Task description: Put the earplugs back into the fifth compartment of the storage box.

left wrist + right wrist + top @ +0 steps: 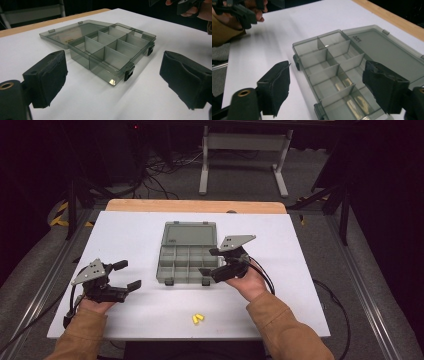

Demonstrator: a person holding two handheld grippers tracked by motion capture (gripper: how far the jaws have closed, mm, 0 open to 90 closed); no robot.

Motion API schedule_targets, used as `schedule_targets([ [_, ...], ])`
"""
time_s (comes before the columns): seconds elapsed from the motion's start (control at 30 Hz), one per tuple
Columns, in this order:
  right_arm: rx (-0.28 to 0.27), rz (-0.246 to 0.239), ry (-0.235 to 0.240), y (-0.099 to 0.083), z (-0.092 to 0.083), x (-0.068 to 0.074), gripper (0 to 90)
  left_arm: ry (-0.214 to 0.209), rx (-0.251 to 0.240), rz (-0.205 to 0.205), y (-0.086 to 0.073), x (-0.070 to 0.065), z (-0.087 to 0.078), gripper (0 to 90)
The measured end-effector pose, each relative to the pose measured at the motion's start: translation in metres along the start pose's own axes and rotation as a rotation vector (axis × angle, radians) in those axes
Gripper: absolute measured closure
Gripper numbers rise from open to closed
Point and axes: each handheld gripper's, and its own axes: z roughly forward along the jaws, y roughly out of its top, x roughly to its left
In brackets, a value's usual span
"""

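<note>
Smoky translucent plastic organiser box (pixel 187 256) near the middle of the white table, lid (pixel 190 234) swung fully open and lying flat behind the tray. Tray split by thin dividers into rows of small compartments, apparently empty. Two dark latches (pixel 169 282) on the near front edge, unfastened. Sits flat and square to the table edges.

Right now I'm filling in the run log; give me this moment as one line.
smoky grey plastic compartment box: lid open flat, compartments look empty | left gripper: open, holds nothing | right gripper: open, at box's right edge | small yellow pieces: near table edge
</note>
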Motion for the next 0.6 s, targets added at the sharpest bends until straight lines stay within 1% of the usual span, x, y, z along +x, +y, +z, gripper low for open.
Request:
schedule_targets([
  [0.07, 0.012, -0.014, 0.001, -0.002, -0.001, 0.003, 20.5, 0.004, -0.003, 0.005, -0.002, 0.0, 0.0, 6.6],
  [0.1, 0.015, -0.015, 0.005, -0.002, -0.001, 0.005, 20.1, 0.004, -0.007, -0.001, -0.003, 0.0, 0.0, 6.1],
  [0.23, 0.029, -0.035, 0.006, -0.004, -0.002, 0.012, 19.1, -0.004, 0.0, 0.017, -0.004, 0.001, 0.001, 4.3],
  [0.27, 0.04, -0.037, 0.015, -0.005, -0.002, 0.013, 19.2, -0.009, -0.002, 0.014, -0.004, 0.001, 0.001, 3.2],
  [0.33, 0.056, -0.044, 0.015, -0.006, -0.001, 0.016, 18.5, -0.017, -0.003, 0.012, -0.004, 0.001, 0.002, 2.2],
  [0.4, 0.073, -0.045, 0.026, -0.007, 0.0, 0.017, 18.1, -0.016, -0.003, 0.007, -0.004, 0.0, 0.002, 1.1],
  [0.47, 0.098, -0.04, 0.043, -0.01, 0.002, 0.019, 19.5, -0.012, -0.002, 0.008, -0.004, 0.0, 0.002, 1.0],
  [0.53, 0.115, -0.04, 0.046, -0.011, 0.004, 0.021, 19.5, -0.009, -0.009, 0.011, -0.004, -0.001, 0.001, 1.1],
  [0.6, 0.131, -0.049, 0.044, -0.013, 0.006, 0.024, 19.5, -0.011, -0.014, 0.012, -0.003, -0.001, 0.0, 1.1],
])
